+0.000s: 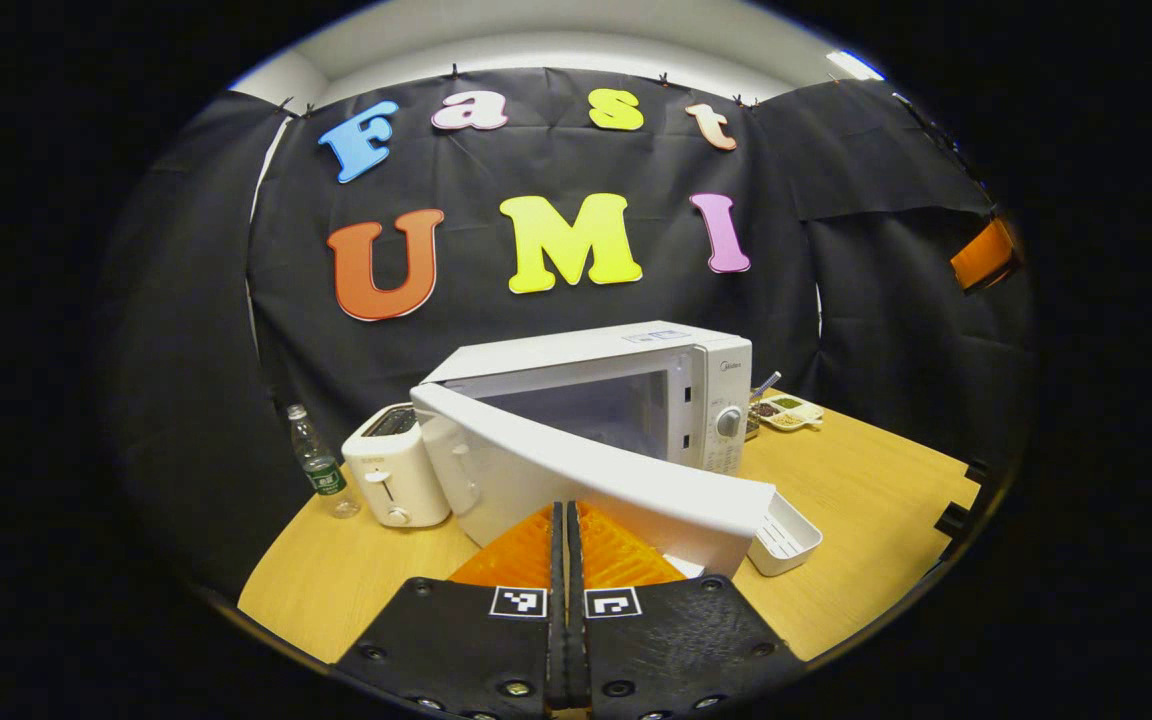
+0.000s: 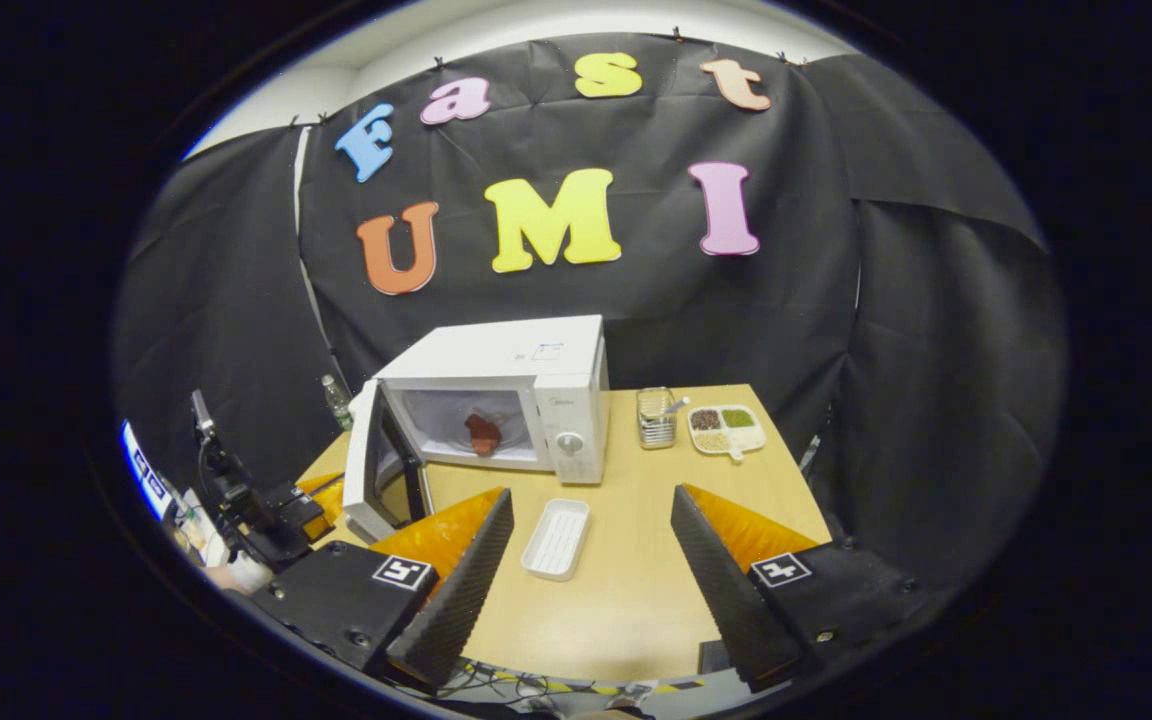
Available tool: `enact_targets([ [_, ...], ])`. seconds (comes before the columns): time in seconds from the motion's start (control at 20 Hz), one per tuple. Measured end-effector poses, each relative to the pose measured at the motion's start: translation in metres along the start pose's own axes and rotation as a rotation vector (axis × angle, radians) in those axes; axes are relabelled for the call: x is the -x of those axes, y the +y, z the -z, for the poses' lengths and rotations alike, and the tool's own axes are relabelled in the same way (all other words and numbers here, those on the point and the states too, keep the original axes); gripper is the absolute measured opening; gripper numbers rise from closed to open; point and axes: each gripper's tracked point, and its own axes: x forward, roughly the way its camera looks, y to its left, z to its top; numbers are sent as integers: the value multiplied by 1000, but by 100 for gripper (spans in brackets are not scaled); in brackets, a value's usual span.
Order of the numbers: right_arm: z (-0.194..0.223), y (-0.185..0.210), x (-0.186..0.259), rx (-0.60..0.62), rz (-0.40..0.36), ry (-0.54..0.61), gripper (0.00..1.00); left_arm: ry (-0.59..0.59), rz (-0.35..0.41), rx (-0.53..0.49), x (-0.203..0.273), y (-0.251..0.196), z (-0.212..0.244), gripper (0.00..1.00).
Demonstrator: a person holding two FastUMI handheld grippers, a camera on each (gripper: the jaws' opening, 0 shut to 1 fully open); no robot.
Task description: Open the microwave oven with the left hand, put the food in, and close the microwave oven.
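On the wooden table (image 2: 626, 590) we count one white microwave oven (image 2: 536, 385) toward the back edge, its door (image 2: 366, 470) swung open to the left, and one piece of reddish-brown food (image 2: 482, 433) lying inside the cavity. In front of the oven, near the middle of the table, we log one empty white tray (image 2: 556, 538). To the oven's right along the back edge stand one wire utensil holder (image 2: 654, 416) and, just beside it, one divided dish (image 2: 727, 428) with several small portions. Behind the open door, by the table's left back corner, we note one white toaster (image 1: 396, 468) and one clear bottle (image 1: 317, 466) with a green label, just beside each other. In the left gripper view the door crosses the near field and hides most of the oven's opening. We record the left gripper (image 1: 567, 535) with its fingers pressed together on nothing, just before the door's edge; the right gripper (image 2: 591, 545) is spread wide and empty, above the front of the table, the tray between its fingers in that view. The table is pale wood; black cloth walls it on three sides under a white ceiling.
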Motion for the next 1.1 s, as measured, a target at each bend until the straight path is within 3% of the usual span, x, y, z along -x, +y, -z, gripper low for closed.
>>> enact_targets([
  [0.15, -3, -19, -11, -11, 15, 8, 91, 5, 23, -3, -21, -18, -3, 0],
  [0.2, -6, -22, -15, -13, 17, 11, 100, 6, 30, 0, -29, -24, -4, 0],
  [0.5, -17, -50, -38, -24, 20, 11, 100, 20, 83, 0, -87, -65, -13, 0],
  [1.0, -21, -85, -44, -16, 43, 18, 100, 10, 59, 43, -154, -90, -24, 0],
  [1.05, -21, -88, -44, -19, 42, 20, 91, 10, 53, 43, -161, -91, -25, 0],
  [1.1, -20, -92, -44, -17, 44, 25, 100, 12, 50, 50, -168, -92, -25, 0],
])
